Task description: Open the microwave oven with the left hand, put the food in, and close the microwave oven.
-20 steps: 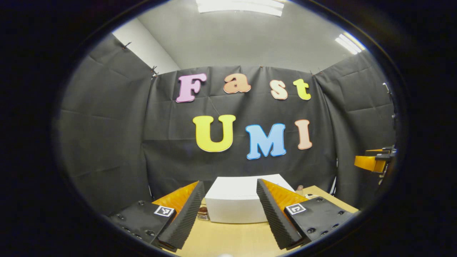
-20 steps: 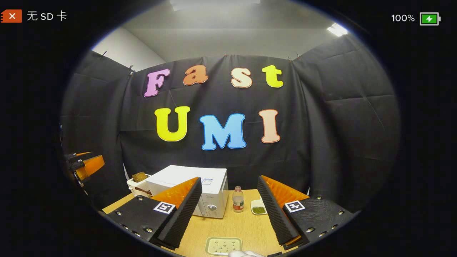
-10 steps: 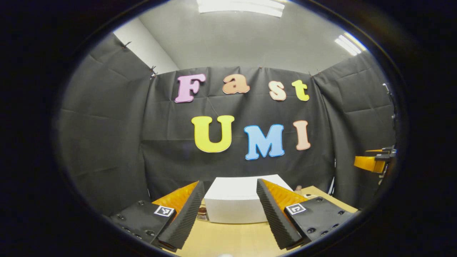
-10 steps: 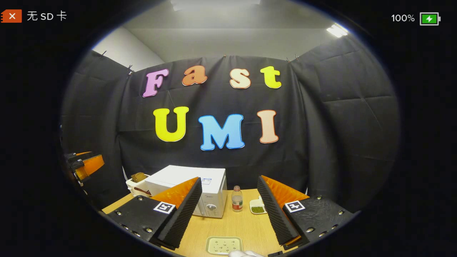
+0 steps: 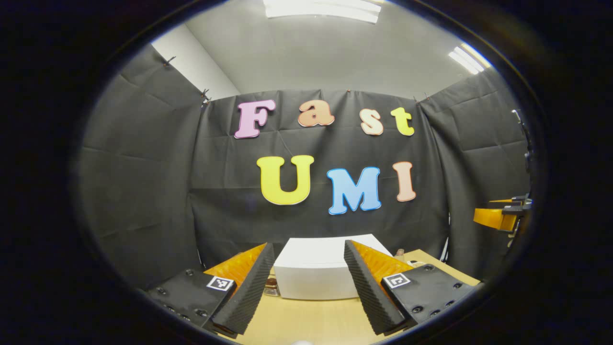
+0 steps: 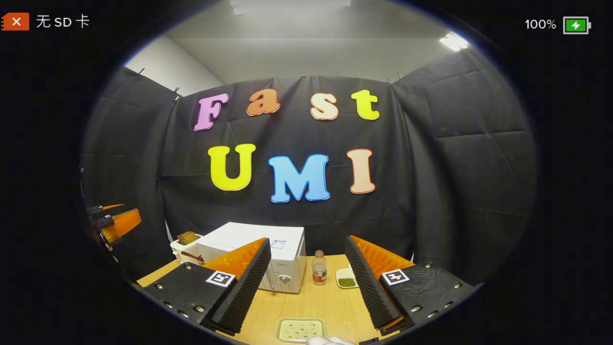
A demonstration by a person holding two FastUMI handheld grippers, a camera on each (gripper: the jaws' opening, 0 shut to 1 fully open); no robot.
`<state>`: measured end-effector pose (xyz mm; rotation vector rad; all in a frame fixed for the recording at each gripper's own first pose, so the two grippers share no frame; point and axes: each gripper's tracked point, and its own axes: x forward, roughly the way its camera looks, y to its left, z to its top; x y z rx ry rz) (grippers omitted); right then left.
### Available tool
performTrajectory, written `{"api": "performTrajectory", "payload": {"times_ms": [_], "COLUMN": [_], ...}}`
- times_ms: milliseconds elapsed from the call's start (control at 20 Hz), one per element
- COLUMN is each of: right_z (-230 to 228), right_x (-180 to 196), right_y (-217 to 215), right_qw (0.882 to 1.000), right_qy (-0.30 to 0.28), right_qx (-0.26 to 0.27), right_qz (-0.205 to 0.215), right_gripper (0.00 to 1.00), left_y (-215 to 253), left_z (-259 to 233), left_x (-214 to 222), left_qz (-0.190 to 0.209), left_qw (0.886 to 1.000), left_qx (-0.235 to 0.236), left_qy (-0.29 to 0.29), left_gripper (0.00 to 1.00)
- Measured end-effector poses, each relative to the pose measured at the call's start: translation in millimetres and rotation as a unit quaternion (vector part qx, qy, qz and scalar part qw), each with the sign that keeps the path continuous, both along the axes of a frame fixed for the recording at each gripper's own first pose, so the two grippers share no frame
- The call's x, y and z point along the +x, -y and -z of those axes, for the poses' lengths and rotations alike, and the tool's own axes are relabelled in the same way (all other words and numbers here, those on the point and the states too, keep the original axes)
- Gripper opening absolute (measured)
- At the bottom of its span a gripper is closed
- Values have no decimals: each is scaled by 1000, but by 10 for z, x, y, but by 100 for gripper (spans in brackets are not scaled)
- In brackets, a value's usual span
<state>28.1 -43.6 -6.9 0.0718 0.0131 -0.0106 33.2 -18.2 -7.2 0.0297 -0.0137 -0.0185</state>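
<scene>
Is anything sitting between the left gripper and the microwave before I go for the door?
Nothing visible does. In the left gripper view the open left gripper looks straight at the white microwave, with only bare wooden table between them. A small jar stands off to the microwave's left, outside that line.

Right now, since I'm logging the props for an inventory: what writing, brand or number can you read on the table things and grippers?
Nothing here can be quoted.
Microwave: a sticker and a brand mark, both too small to read.
Bottle: its label is too blurred to read.
Left gripper and right gripper: square black-and-white markers, patterns, no words.
</scene>
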Motion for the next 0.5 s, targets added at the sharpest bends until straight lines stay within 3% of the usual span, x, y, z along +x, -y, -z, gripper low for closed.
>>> {"api": "performTrajectory", "payload": {"times_ms": [150, 200, 400, 500], "right_z": [-21, -17, 2, 9], "right_x": [27, 47, 127, 164], "right_y": [-11, -14, -6, -7], "right_qw": [1000, 1000, 1000, 1000], "right_qy": [4, 5, 0, -2], "right_qx": [1, 3, 8, 7], "right_qz": [-5, -6, -12, -14], "right_gripper": [96, 96, 96, 96], "left_y": [-11, -19, -5, -1], "left_z": [-2, 6, 0, 14], "left_x": [-20, -23, -43, -25], "left_qz": [-8, -10, -17, -19], "left_qw": [1000, 1000, 1000, 1000], "left_qx": [4, 5, 3, 7], "left_qy": [-2, -2, -2, -2], "left_gripper": [100, 94, 100, 98]}}
